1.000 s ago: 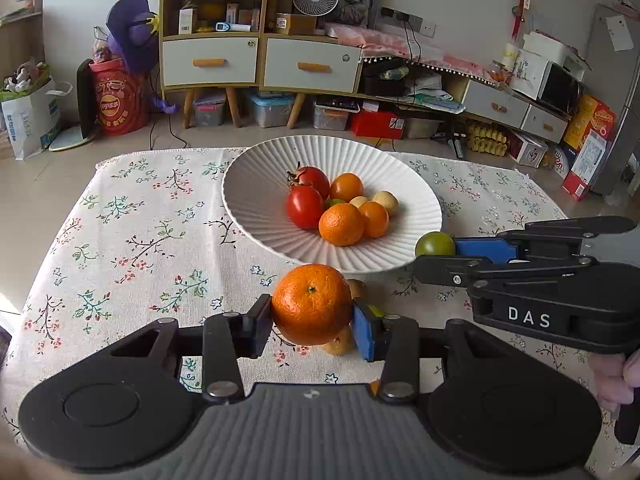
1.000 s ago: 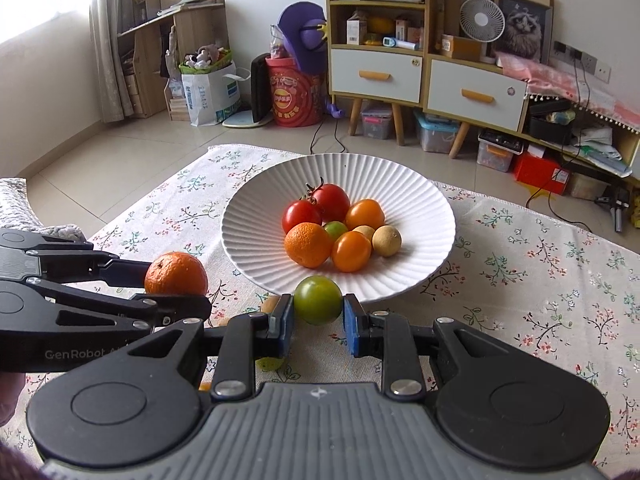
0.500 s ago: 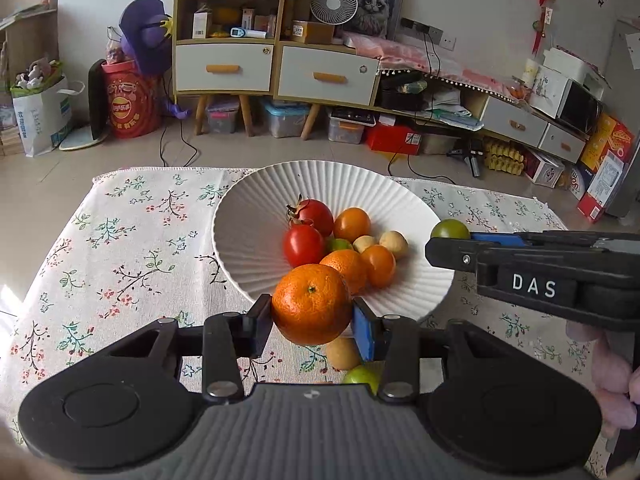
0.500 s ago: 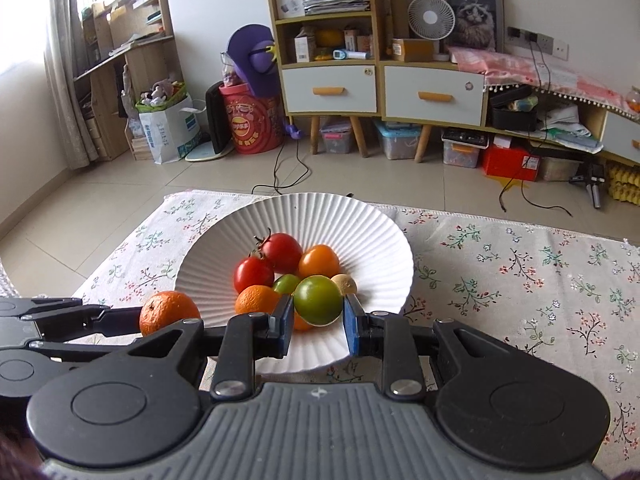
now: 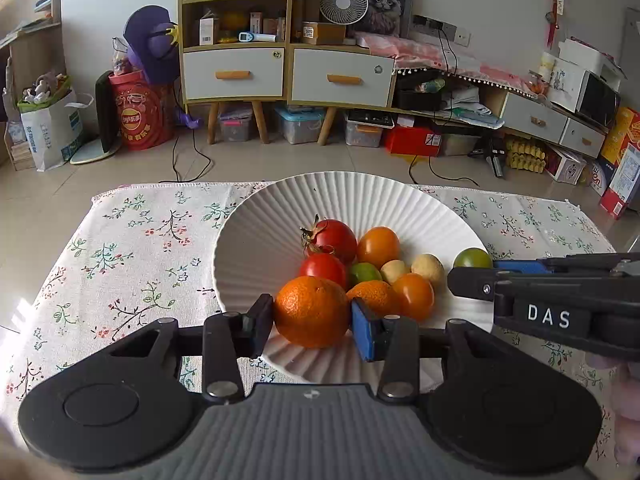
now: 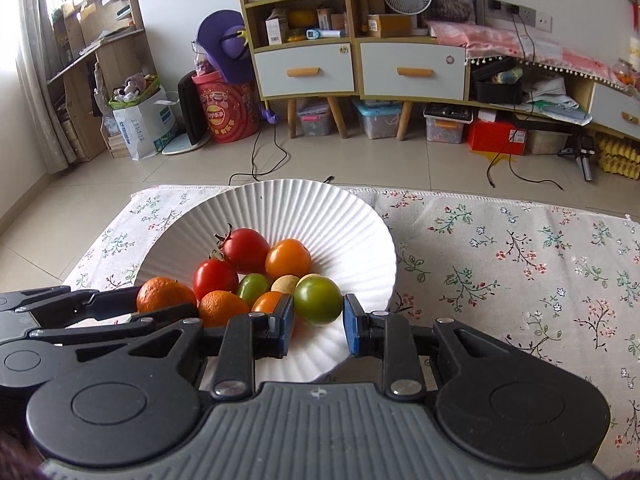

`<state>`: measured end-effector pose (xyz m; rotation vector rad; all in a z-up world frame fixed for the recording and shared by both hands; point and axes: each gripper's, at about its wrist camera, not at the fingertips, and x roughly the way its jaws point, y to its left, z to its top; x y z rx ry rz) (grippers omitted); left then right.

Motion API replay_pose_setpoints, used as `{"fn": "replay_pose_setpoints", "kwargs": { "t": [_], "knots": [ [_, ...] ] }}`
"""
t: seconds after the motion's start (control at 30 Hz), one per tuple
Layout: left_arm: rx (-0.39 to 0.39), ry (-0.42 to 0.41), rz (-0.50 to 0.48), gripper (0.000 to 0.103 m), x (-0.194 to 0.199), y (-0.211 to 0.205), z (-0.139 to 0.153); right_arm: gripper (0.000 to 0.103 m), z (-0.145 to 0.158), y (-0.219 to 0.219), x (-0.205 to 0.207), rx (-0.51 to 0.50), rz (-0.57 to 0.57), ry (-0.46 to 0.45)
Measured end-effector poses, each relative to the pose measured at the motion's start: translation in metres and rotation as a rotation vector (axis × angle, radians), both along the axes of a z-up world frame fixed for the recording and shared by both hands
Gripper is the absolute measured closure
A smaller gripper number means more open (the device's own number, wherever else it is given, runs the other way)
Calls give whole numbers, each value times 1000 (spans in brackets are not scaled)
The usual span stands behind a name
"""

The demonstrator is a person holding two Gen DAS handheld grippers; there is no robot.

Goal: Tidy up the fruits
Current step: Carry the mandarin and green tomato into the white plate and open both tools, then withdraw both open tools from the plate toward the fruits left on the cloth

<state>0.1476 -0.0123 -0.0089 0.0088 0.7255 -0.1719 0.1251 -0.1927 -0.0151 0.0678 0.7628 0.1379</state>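
Note:
A white ribbed bowl (image 5: 276,216) (image 6: 352,236) sits on the flowered cloth and holds red and orange tomatoes, a small mandarin and pale little fruits. My left gripper (image 5: 312,318) is shut on a large mandarin (image 5: 311,312) over the bowl's near rim; in the right wrist view that mandarin (image 6: 166,295) shows at the left. My right gripper (image 6: 318,320) is shut on a green tomato (image 6: 318,300) above the bowl's near right part; in the left wrist view this tomato (image 5: 472,258) sits at the tip of the right gripper's fingers.
The flowered tablecloth (image 5: 132,240) (image 6: 520,264) covers the low table around the bowl. Beyond the table's far edge lie tiled floor, cables, a shelf unit with drawers (image 5: 280,72) and storage boxes. A person's fingers (image 5: 628,408) show at the right edge.
Both grippers have moved forward with their fruits, from in front of the bowl to over its near part. Loose fruits on the cloth below the left gripper have dropped out of view.

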Motion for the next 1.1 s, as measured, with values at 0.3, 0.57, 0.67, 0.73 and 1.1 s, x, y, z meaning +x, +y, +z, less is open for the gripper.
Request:
{"fn": "replay_pose_setpoints", "kwargs": {
  "t": [0.3, 0.57, 0.67, 0.73, 1.1],
  "knots": [
    [-28, -27, -2, 64, 3, 4, -4, 79, -2, 1, 1, -6, 5, 10],
    [-31, -54, -17, 57, 2, 5, -1, 77, -1, 1, 0, 1, 9, 7],
    [-28, -52, -24, 52, 1, 6, 0, 74, 1, -1, -1, 12, 7, 5],
    [-26, -53, -28, 49, -1, 7, 1, 66, 3, -4, -2, 20, 6, 2],
    [20, -39, -45, 25, -15, 13, 7, 43, 12, -16, -10, 25, -1, -19]
  ]
}}
